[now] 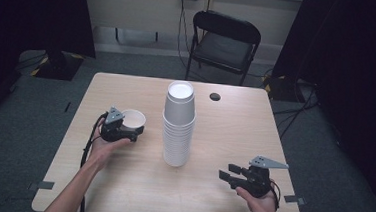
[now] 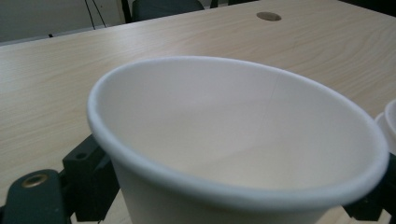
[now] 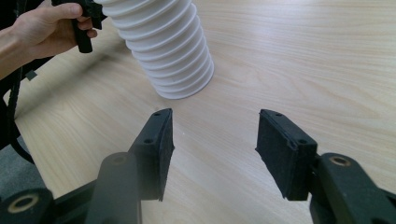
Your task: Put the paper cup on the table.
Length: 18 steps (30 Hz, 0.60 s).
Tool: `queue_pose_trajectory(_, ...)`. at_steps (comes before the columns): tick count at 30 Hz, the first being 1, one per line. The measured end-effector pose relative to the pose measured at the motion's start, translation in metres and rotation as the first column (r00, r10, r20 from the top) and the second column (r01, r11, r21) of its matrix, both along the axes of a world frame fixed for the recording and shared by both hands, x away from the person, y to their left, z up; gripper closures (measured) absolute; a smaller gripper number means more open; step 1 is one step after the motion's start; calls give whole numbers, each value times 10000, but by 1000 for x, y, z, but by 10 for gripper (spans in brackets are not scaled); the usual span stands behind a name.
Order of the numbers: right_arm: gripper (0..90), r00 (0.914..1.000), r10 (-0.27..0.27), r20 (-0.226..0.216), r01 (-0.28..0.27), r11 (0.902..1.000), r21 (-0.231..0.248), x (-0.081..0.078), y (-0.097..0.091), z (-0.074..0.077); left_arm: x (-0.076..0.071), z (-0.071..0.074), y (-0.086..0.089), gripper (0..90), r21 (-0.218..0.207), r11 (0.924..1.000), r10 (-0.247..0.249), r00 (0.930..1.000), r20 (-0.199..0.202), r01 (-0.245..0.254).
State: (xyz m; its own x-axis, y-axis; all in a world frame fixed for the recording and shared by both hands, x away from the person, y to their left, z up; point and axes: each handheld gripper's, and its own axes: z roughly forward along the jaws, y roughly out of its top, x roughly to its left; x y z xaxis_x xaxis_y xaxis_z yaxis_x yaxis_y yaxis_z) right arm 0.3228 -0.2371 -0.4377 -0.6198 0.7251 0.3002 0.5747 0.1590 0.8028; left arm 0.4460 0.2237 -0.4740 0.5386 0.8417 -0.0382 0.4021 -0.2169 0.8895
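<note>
A single white paper cup (image 1: 133, 117) stands mouth up between the jaws of my left gripper (image 1: 133, 128), which is shut on its wall just above the table. Up close the empty cup (image 2: 233, 135) has a black finger (image 2: 88, 175) pressed against its left side. A tall stack of white cups (image 1: 178, 125) rises in the middle of the table, to the right of the held cup. My right gripper (image 1: 227, 177) hovers near the front right and points toward the stack (image 3: 163, 46). It (image 3: 212, 149) is open, with bare tabletop between its pads.
The light wooden table (image 1: 234, 134) has a round cable hole (image 1: 215, 96) behind the stack. A black folding chair (image 1: 224, 41) stands beyond the far edge. The person's left hand (image 3: 42, 28) shows in the right gripper view, left of the stack.
</note>
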Motion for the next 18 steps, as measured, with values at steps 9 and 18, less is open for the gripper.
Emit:
queue_pose_trajectory(9,463,10000,60,-56,-60,10000,-13,1,2,-1,-8,-10,11,143,111,9995,-284,9974,-666,292)
queue_pose_trajectory(18,463,10000,78,-11,-77,10000,25,0,2,0,-17,-14,16,156,343,9993,-127,9950,-991,162)
